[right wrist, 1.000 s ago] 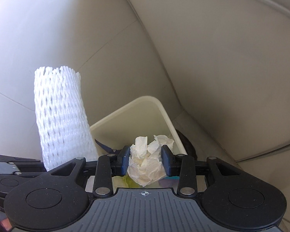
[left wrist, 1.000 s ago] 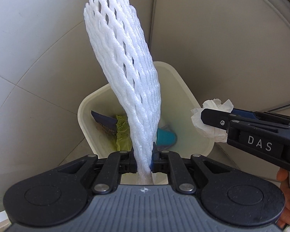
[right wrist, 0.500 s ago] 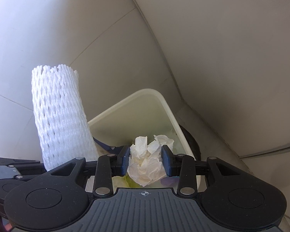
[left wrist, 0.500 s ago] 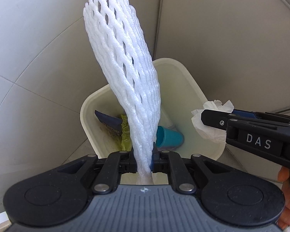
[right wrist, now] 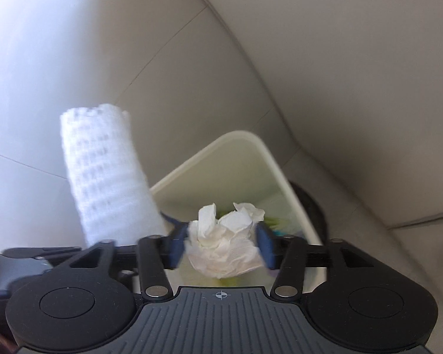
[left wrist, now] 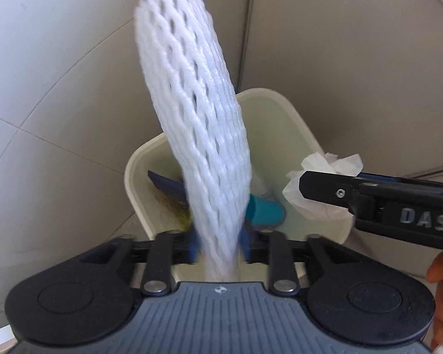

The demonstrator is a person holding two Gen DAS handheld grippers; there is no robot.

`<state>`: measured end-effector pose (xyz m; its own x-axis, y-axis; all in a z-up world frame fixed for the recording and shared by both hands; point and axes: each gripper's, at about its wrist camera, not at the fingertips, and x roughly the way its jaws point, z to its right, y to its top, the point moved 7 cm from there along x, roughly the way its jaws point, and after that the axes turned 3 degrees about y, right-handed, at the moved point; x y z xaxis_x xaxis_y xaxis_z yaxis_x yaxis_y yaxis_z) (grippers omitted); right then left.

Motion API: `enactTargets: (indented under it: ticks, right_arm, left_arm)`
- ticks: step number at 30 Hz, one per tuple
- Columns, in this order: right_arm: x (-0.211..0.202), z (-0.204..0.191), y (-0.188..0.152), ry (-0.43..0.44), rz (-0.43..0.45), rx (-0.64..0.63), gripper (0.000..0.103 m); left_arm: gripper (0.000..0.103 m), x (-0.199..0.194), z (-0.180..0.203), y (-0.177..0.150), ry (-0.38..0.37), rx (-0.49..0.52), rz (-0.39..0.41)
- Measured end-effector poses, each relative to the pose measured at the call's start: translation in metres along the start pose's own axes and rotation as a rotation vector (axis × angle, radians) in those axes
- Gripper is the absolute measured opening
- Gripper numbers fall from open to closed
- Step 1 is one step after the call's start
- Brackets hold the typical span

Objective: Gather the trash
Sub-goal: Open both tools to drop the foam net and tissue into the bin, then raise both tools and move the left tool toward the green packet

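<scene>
Foam net sleeve (left wrist: 198, 135) — seemingly upright, lengthwise.

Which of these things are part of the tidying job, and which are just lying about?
Part of the job:
foam net sleeve
crumpled tissue
cream bin
left gripper, jaws opening
right gripper, jaws opening

Just there:
tiled floor
</scene>
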<state>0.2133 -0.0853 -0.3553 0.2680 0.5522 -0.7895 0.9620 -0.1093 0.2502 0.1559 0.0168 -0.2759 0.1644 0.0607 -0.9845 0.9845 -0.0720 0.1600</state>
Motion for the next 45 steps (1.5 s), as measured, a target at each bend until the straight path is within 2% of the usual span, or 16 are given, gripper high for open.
enactTargets:
  ticks: [4, 6, 19, 27, 39, 45]
  right_arm:
    - [-0.002, 0.001, -0.001, -0.009, -0.011, 0.000, 0.059]
    - [-0.004, 0.000, 0.000, -0.008, -0.011, 0.003, 0.065]
    - [-0.014, -0.005, 0.003, -0.037, -0.012, -0.002, 0.073]
    - [-0.027, -0.018, 0.003, -0.057, -0.002, -0.028, 0.076]
    - [-0.090, -0.059, -0.001, -0.062, 0.080, -0.156, 0.085]
    - [-0.128, -0.076, 0.007, -0.083, 0.146, -0.227, 0.089]
  left_arm:
    - [0.046, -0.001, -0.004, -0.005, -0.002, -0.020, -0.009]
    - [0.054, -0.004, -0.007, -0.004, 0.000, -0.032, -0.007]
    - [0.060, -0.013, -0.015, -0.003, 0.002, -0.022, -0.002]
    - [0.071, -0.029, -0.017, -0.003, 0.002, -0.022, 0.027]
    - [0.093, -0.077, -0.021, -0.005, 0.008, 0.008, 0.106]
    - [0.096, -0.108, -0.019, -0.005, 0.020, 0.018, 0.146]
